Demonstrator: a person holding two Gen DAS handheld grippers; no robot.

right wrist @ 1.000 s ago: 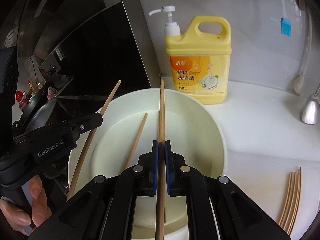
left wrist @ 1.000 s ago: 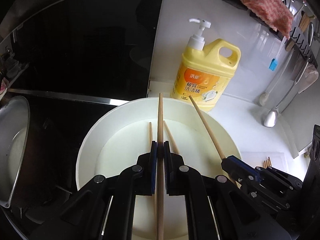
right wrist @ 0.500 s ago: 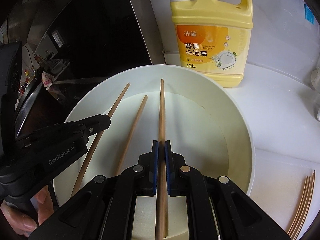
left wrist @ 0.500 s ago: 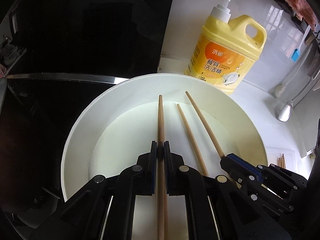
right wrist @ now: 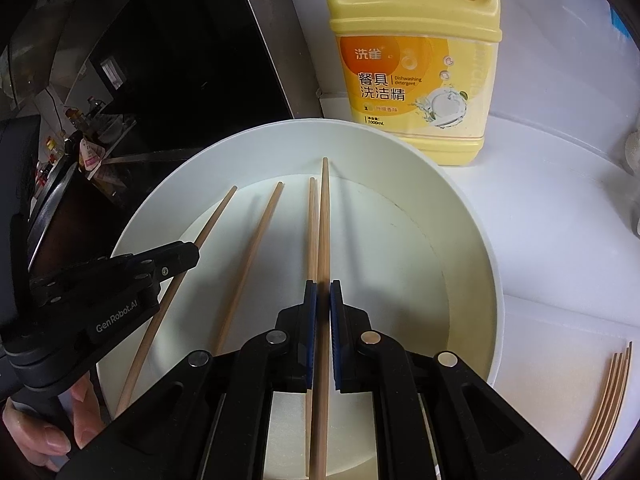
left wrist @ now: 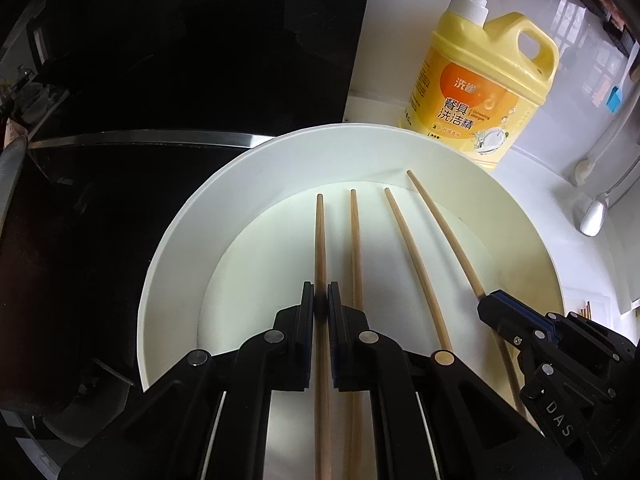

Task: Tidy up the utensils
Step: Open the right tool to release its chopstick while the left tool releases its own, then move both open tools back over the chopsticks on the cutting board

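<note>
Holding one chopstick each: your left gripper (left wrist: 321,306) clamps left chopstick (left wrist: 320,240), your right gripper (right wrist: 322,300) clamps right chopstick (right wrist: 324,220), tips inside white bowl (right wrist: 476,240). Two loose chopsticks (left wrist: 404,248) lie between them in bowl. Bowl sits on white counter (right wrist: 560,208); detergent bottle (right wrist: 416,52) just beyond; black hob (left wrist: 180,60) far left; more chopsticks (right wrist: 604,404) near right on counter.

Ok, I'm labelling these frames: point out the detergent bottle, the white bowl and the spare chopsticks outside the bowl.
detergent bottle (right wrist: 416,80): right wrist view, on its label.
white bowl (left wrist: 180,240): left wrist view, on its left wall.
spare chopsticks (right wrist: 608,404): right wrist view, mid-bundle.
</note>
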